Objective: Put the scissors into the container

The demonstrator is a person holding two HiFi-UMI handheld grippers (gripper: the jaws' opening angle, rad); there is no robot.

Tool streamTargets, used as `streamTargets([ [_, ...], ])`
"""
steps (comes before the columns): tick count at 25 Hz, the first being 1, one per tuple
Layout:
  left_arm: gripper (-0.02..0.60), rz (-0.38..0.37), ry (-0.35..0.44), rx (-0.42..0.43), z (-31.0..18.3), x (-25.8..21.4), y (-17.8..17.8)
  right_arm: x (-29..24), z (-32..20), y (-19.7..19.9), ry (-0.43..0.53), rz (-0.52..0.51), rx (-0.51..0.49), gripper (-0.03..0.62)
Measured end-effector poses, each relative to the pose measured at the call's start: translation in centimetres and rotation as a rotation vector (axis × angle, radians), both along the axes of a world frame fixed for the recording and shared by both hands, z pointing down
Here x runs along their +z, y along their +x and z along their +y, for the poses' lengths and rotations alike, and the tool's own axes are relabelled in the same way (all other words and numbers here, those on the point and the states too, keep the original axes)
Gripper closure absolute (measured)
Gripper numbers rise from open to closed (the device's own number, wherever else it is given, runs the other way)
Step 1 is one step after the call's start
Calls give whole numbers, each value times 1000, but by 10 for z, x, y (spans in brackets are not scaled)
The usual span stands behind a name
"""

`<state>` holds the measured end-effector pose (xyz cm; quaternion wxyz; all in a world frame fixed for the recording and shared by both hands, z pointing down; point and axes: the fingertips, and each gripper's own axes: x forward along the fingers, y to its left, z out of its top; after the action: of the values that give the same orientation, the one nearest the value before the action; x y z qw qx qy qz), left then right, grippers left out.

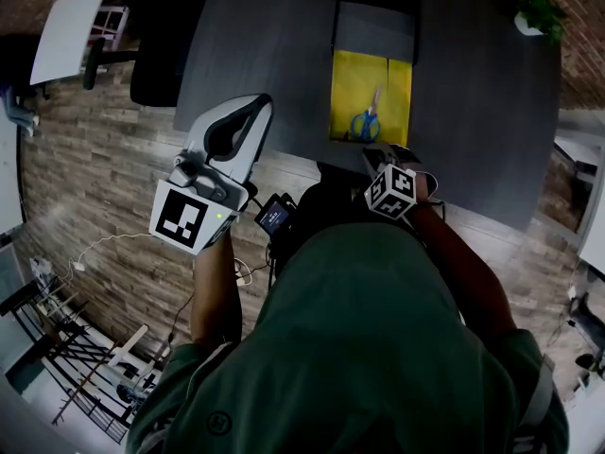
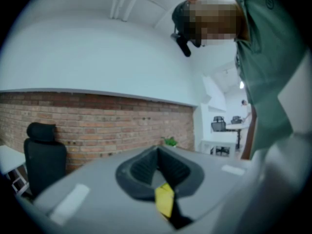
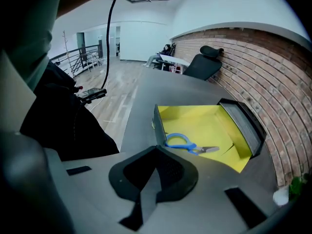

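The person stands at the near side of the container (image 1: 371,83), both elbows bent and forearms reaching forward. The left forearm (image 1: 216,291) holds the left gripper (image 1: 257,110) well to the left of the container, raised high and pointing roughly level. Its jaws are pressed together with nothing between them. The right forearm (image 1: 468,272) angles inward, and the right gripper (image 3: 156,151) tips steeply down just short of the container's near edge (its marker cube (image 1: 391,190) faces upward). Its jaws also meet at the tips, empty.
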<state>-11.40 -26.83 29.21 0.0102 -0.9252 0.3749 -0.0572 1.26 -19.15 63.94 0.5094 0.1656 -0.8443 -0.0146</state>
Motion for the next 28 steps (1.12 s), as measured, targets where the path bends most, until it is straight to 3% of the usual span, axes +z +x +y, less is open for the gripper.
streamTargets([
  [5,581,0,-13,2,-8,3,0,-14,-47,-4,53,-35,64,589],
  [8,581,-6,-21,6,-12,5,0,-42,-24,-33,29,-141,-68,589],
  [11,581,-3,-30,10,-21,7,3,-22,18,-51,-79,-142,-168,589],
  [16,581,-9,-34,30,-30,6,11,21,22,-43,-97,-37,-141,589],
  [20,581,-10,-47,34,-38,11,7,20,11,-45,-86,-47,-48,589],
  [28,581,-7,-57,54,-50,14,5,17,-20,-49,-67,-54,37,589],
])
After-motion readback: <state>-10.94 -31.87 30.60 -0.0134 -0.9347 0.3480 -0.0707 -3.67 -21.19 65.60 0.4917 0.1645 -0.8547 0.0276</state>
